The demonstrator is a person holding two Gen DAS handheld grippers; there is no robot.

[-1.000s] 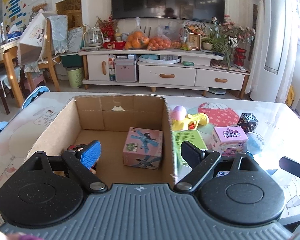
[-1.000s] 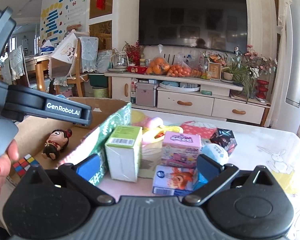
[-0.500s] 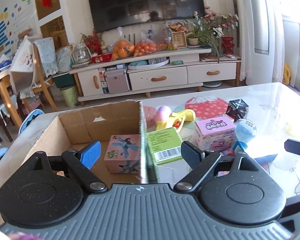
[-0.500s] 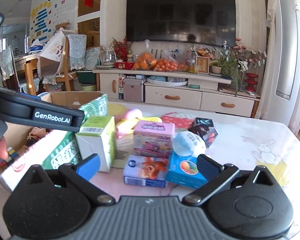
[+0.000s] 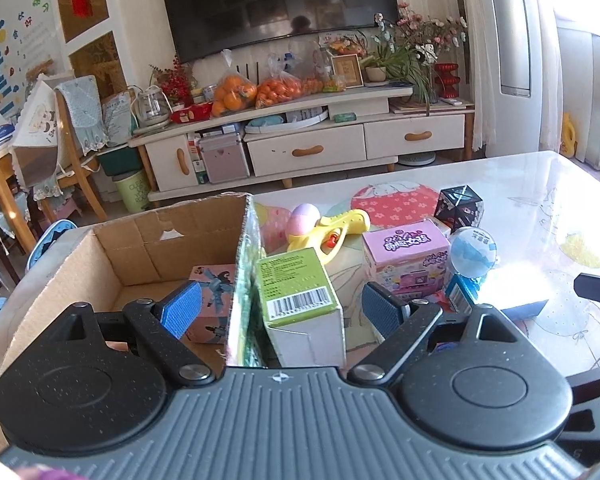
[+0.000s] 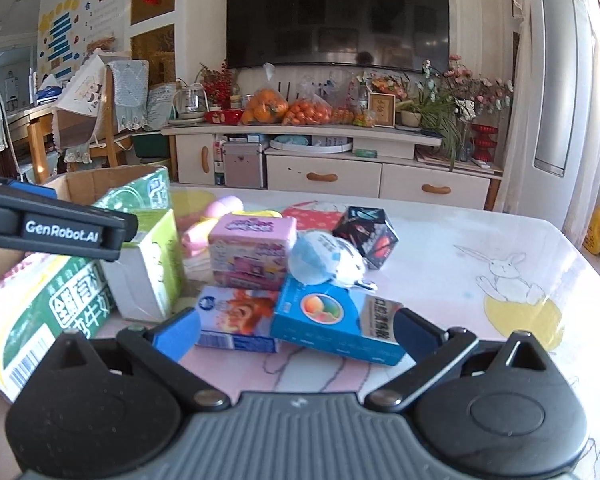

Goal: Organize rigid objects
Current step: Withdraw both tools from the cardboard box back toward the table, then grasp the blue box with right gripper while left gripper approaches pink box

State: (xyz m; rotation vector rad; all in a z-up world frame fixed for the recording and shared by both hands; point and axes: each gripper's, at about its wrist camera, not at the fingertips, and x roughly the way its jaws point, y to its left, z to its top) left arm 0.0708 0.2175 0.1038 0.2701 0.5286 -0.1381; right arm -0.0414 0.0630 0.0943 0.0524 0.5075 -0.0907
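Left wrist view: left hand-held gripper (image 5: 278,308) spread wide, straddling the green box (image 5: 300,300) just beside the cardboard box (image 5: 112,264) on the surface (image 5: 520,208); right hand-held gripper (image 6: 296,330) spread before the blue box (image 6: 336,320). Likely picking; next, pinch and lift in

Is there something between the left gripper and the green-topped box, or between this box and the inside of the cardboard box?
Nothing visible stands between the open left gripper and the green-topped box; the box sits just ahead of its fingers. The cardboard box has its right wall upright between the two, so the green-topped box must probably go over it.
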